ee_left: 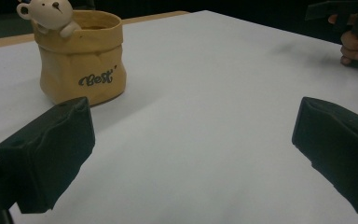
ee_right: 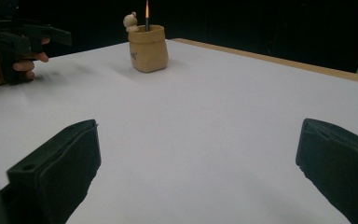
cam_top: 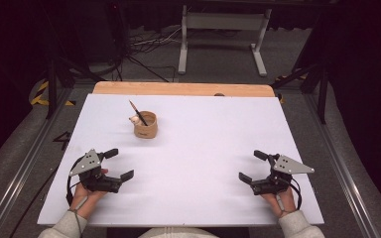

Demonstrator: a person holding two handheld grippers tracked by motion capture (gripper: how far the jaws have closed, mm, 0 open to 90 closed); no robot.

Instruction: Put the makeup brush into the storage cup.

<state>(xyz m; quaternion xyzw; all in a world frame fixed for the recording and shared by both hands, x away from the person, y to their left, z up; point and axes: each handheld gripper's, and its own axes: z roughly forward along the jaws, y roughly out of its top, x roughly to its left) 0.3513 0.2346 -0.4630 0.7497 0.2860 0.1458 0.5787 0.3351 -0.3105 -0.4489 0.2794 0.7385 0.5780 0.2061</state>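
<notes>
1. The only writing I can read is on the pen holder [ee_left: 83, 56]: dark script spelling "Best" on its front, seen from my left gripper view.
2. The holder is a tan, sack-shaped pot with a soft, crumpled-looking rim. A small cream bear figure [ee_left: 51, 13] hangs over its rim.
3. A dark-tipped pencil [cam_top: 137, 112] stands in the pot and leans up and away toward the far left in the high view; in my right gripper view it [ee_right: 147, 14] rises straight from the pot's mouth.
4. The holder [cam_top: 145, 124] stands upright on the white table surface [cam_top: 203, 148], left of centre and toward the far side, nothing else touching it.
5. My left gripper [cam_top: 119, 164] hangs low over the near-left part of the table, jaws spread wide with nothing between them. The holder lies ahead of it and well apart.
6. My right gripper [cam_top: 253, 166] sits at the near right, its jaws likewise wide apart and empty.
7. A strip of bare wood [cam_top: 178, 89] runs along the table's far edge beyond the white sheet.
8. Between my two grippers the white surface is bare, and the same holds to the right of the holder.
</notes>
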